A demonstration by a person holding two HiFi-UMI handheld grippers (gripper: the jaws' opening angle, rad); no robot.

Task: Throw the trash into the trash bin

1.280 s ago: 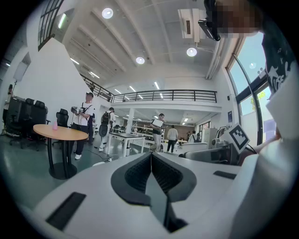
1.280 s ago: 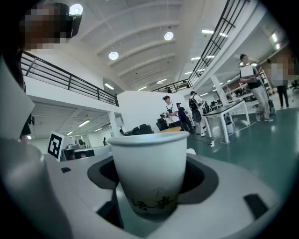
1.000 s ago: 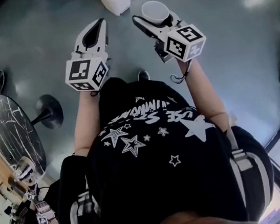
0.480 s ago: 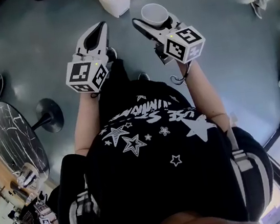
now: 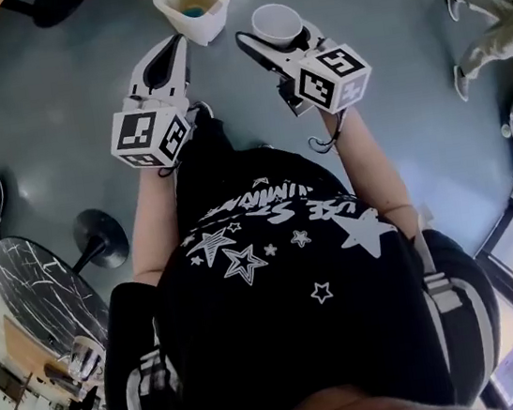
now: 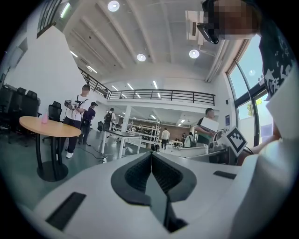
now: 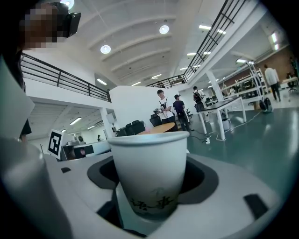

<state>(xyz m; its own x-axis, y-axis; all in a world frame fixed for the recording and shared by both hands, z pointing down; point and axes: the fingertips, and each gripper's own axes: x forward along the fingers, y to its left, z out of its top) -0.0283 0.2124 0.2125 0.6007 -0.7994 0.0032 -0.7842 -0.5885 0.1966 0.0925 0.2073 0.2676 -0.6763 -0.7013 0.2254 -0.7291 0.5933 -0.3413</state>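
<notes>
A white paper cup [image 5: 277, 24] stands upright between the jaws of my right gripper [image 5: 273, 36], which is shut on it; in the right gripper view the cup [image 7: 150, 172] fills the middle, dark print low on its side. My left gripper [image 5: 171, 58] is shut with nothing in it, its jaws pressed together in the left gripper view [image 6: 150, 158]. The white trash bin [image 5: 175, 14] stands on the floor just ahead of both grippers, slightly left, with something blue and brown inside.
A round dark table [image 5: 31, 288] on a pedestal base [image 5: 100, 238] stands at the lower left. A person's legs [image 5: 478, 26] show at the far right. A round wooden table [image 6: 49, 128] and several people stand in the hall ahead.
Both grippers have moved forward over the floor with the cup, and the trash bin now sits closer, just ahead of the left gripper. A person's legs have come into view at the right.
</notes>
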